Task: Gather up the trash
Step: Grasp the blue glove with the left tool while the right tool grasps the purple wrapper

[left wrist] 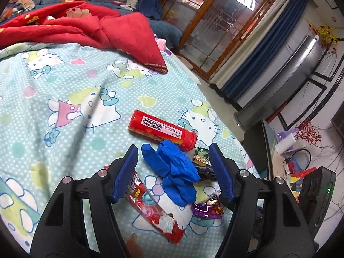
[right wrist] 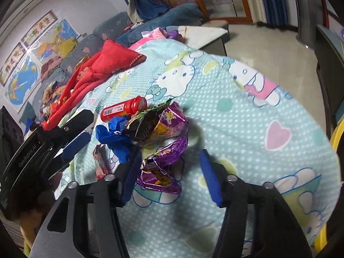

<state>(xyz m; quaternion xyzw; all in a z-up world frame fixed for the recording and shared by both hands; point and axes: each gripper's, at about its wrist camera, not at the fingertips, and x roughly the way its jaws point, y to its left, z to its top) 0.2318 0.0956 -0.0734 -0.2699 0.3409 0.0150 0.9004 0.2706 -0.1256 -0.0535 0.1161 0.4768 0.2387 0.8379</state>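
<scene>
Turquoise cartoon-cat bedsheet (left wrist: pixel 64 90) under a red blanket (left wrist: pixel 71 25), near wood-framed windows (left wrist: pixel 217 21).

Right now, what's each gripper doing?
Left gripper: open, around the blue glove, not gripping.
Right gripper: open, around the purple wrapper, holding nothing.

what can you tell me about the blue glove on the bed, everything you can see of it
The blue glove is thin and rubbery-looking, crumpled and limp, lying flat on the Hello Kitty bedsheet. Two finger ends point toward the far side; the rest is bunched in folds. It lies between the open fingers of the left gripper, seemingly ungripped. The red tube lies just beyond it, its cap end meeting the glove, and a dark snack wrapper overlaps one edge.
</scene>
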